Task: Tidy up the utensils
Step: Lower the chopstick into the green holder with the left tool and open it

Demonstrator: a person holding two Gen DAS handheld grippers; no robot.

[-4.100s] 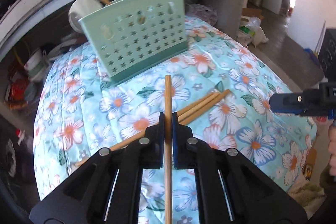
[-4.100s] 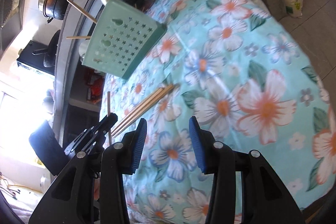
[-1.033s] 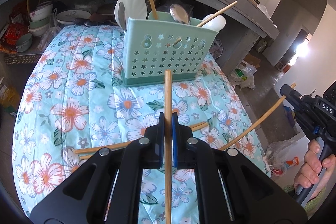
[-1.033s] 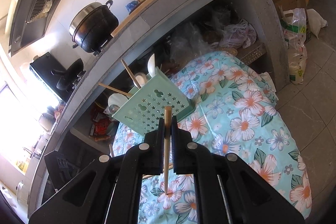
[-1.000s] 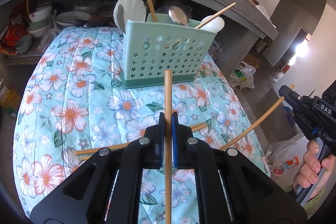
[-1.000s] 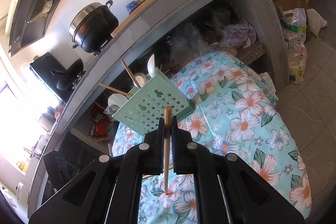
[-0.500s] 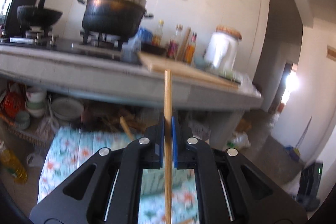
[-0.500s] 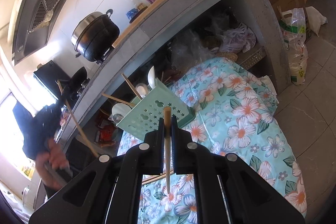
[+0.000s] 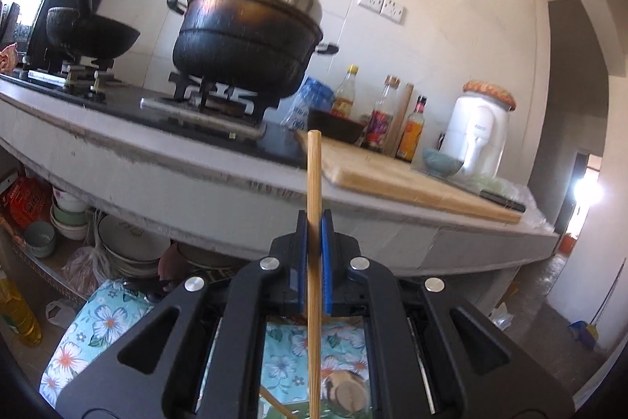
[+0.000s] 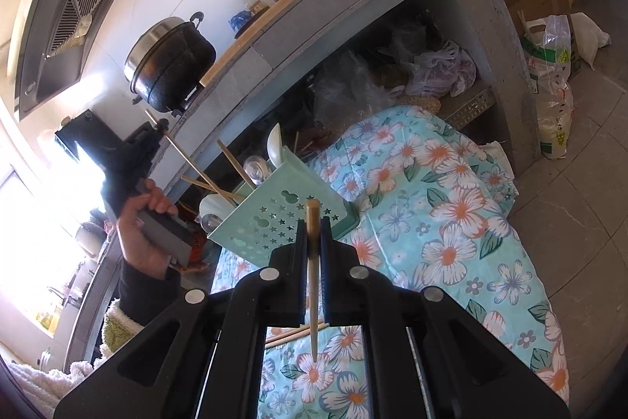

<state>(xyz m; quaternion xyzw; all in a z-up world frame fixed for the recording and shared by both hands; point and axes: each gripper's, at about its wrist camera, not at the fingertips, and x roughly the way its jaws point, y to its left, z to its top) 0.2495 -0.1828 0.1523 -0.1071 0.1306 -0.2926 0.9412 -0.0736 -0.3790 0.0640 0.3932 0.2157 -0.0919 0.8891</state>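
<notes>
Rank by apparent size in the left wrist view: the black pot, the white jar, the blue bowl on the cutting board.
1. black pot, clearly largest.
2. white jar.
3. blue bowl, smallest.
All sit on the counter at a similar depth, so the order looks safe.

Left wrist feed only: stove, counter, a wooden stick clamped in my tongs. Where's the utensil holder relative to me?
Observer: In the right wrist view, the mint-green star-perforated plastic holder stands on the floral cloth, below and right of the left tongs.
Operator: Stick lined up with it?
Observer: The wooden chopstick slants down toward the holder's left end. I cannot tell whether its tip is inside.
Operator: Right side?
Observer: The right tongs are shut on a second wooden chopstick, on the near side of the holder.
</notes>
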